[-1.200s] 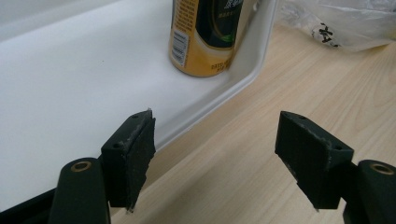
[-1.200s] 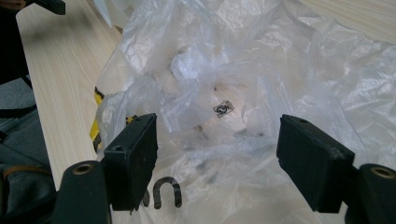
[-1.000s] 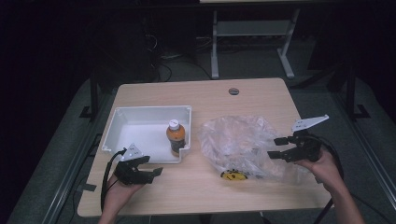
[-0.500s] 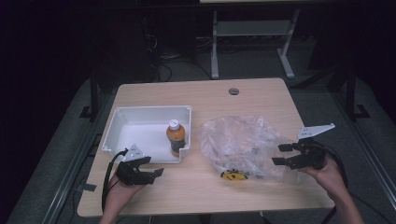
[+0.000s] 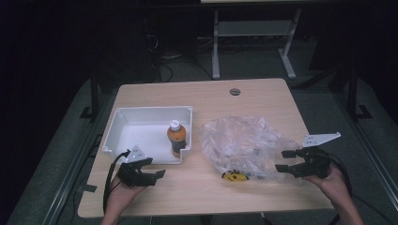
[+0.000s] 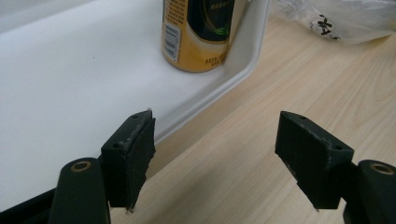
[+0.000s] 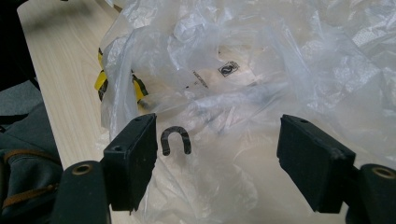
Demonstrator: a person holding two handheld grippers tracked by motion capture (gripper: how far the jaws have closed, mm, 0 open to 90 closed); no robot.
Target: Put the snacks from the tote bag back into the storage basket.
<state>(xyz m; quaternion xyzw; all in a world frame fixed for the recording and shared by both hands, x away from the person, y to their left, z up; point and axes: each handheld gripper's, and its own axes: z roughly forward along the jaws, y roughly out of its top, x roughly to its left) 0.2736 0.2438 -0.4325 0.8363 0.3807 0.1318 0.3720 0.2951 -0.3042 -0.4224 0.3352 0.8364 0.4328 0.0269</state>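
The right gripper [image 5: 287,160] is standing wide, holding nothing, its jaws facing the crumpled clear plastic bag [image 5: 244,143] lying on the wooden table [image 5: 197,187] beside the white tray [image 5: 149,112]. The left gripper [image 5: 150,168] is likewise gaping and empty, resting near the tray's front corner, where an orange drink bottle [image 5: 176,137] is standing upright. The thin film is likely to slip or bunch if pinched shallowly, dragging the whole bag along.
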